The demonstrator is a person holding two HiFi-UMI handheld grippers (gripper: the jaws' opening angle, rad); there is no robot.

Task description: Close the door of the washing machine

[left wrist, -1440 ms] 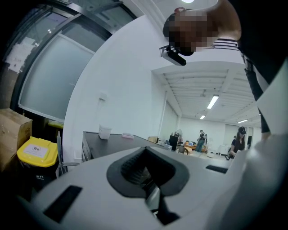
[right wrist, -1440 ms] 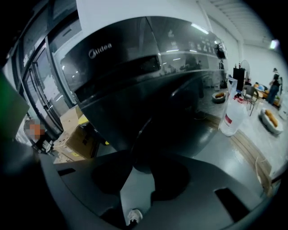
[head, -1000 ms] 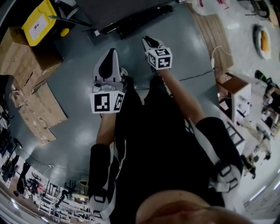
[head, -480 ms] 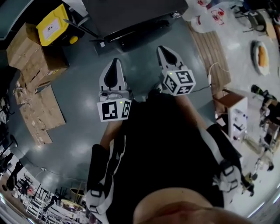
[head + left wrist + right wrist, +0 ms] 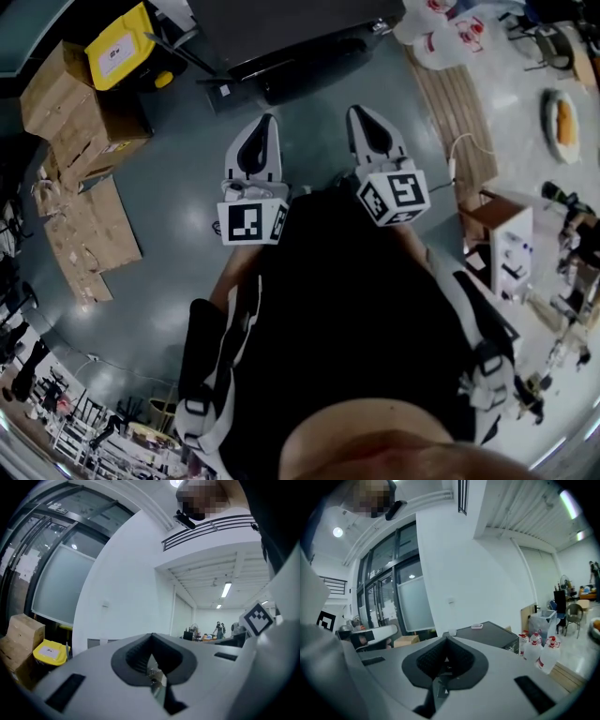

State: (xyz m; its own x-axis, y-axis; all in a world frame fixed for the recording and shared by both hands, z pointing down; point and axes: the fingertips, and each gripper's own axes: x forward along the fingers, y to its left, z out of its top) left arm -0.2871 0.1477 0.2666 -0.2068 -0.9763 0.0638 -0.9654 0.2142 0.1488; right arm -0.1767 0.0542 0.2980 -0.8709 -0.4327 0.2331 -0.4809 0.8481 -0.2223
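Observation:
The washing machine is a dark grey box at the top of the head view, with a black band along its front; I cannot tell how its door stands. Its flat top lies beyond the right gripper. My left gripper is shut with nothing in it and is held level in the air, short of the machine. To its right, my right gripper is also shut and empty. Neither touches the machine.
A yellow bin and cardboard boxes stand left of the machine, with flattened cardboard on the floor. Plastic jugs and a wooden pallet are to its right. A small cabinet stands at far right.
Both grippers have risen towards the head camera, the right one further. The two now sit side by side, and more of the machine shows at the top.

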